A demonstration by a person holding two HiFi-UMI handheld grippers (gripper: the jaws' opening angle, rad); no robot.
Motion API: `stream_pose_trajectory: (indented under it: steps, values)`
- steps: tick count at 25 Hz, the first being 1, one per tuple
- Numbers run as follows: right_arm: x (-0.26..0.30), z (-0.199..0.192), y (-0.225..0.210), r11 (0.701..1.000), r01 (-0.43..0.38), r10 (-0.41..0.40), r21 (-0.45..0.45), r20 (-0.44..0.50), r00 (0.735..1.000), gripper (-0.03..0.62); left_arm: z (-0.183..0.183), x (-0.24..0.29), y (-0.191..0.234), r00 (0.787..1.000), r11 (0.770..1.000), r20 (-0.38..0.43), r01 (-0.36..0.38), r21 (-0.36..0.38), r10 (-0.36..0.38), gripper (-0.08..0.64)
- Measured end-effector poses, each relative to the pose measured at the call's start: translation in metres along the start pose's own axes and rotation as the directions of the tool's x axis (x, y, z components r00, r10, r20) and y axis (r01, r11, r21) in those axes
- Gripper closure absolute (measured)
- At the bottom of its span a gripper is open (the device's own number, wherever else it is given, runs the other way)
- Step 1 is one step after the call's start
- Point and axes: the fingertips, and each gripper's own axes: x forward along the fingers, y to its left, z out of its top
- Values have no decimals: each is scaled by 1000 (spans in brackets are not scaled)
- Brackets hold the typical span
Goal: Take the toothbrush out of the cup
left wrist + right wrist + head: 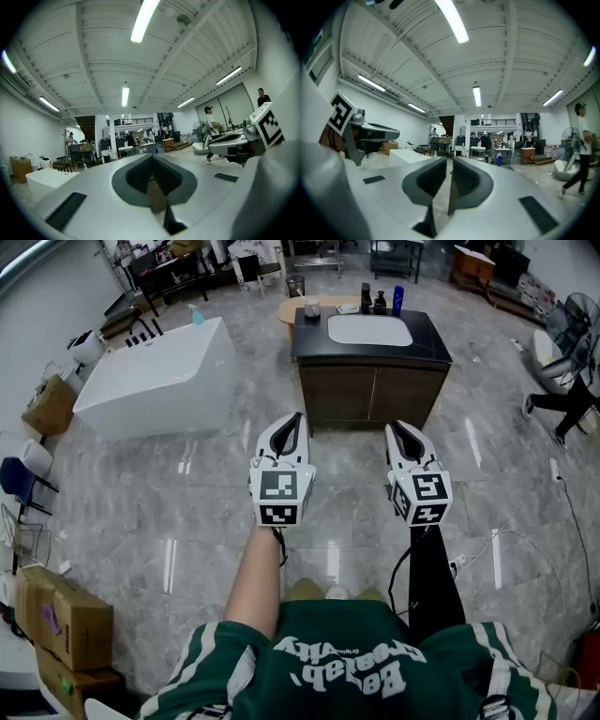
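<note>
A dark vanity (371, 381) with a white basin (368, 330) stands well ahead of me on the marble floor. A small grey cup (311, 311) sits at its left end; I cannot make out a toothbrush in it at this distance. My left gripper (295, 418) (151, 157) is held level in mid-air, short of the vanity, with its pads meeting at the tip and nothing in them. Beside it my right gripper (397, 426) (449, 161) is also level, its jaws drawn together to a thin slit with nothing between them.
A white bathtub (159, 376) stands to the left of the vanity. Bottles, one of them blue (397, 299), line the back of the counter. Cardboard boxes (61, 624) sit at the near left. A person (562, 395) is at the far right, and a cable (572, 521) lies on the floor.
</note>
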Motion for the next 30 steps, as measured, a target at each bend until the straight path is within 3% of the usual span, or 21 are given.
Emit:
stream_pose_trajectory:
  steps: [7,14,30]
  values:
    - [13,7,17,998,-62,63,-13,32,998,440,-1,4,7,1000,1000,1,9,21,-9,560]
    - [52,0,5,998,-60,59,3,39,997,390,-14,40,27,1000,999,-12,19,28,-19,560]
    - [241,-1,-19,999,-50,50,6,0,999,379,-30,202,136,998,998,-19,56,10,-56,560]
